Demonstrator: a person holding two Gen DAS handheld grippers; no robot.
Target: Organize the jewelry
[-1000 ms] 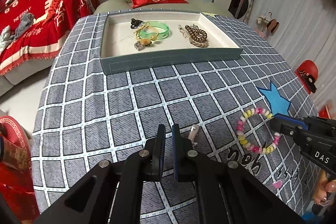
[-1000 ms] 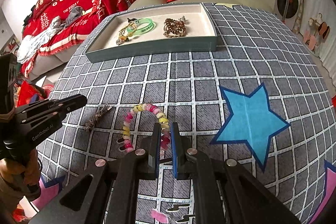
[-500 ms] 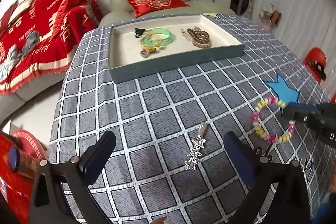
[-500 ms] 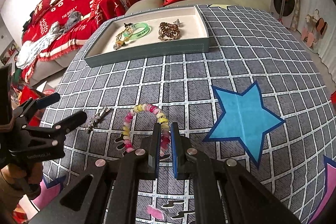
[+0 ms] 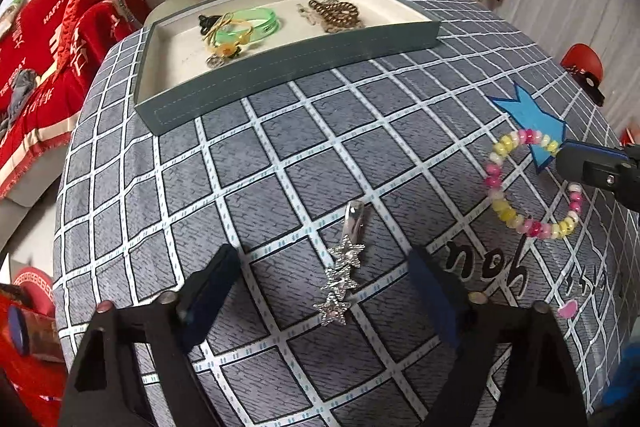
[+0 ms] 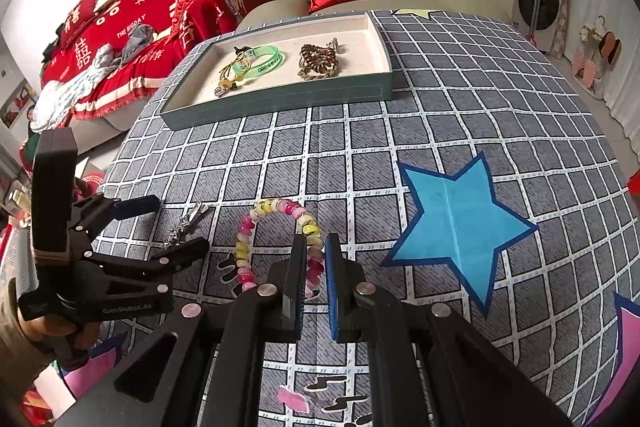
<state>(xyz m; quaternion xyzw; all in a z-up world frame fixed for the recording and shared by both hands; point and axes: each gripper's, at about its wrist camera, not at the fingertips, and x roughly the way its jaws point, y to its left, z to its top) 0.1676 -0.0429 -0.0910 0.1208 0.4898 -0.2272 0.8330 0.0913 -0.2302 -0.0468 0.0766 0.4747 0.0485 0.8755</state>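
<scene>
Jewelry on checked tablecloth [image 5: 280, 155], two grippers.
Left gripper [image 5: 326, 275]: jaws spread, just narrowing slightly, star hair clip [image 5: 342, 275] lying free between them. Beaded bracelet [image 6: 276, 239] at 3 o'clock, clenched by right gripper [image 6: 316, 259]. Tray [image 6: 280, 99] at 12 o'clock.

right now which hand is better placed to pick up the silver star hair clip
Left. Its tool, jaws just closing from their widest, is open and straddles the silver star hair clip on the grey checked cloth. The right tool is shut at the pink-and-yellow bead bracelet.
</scene>
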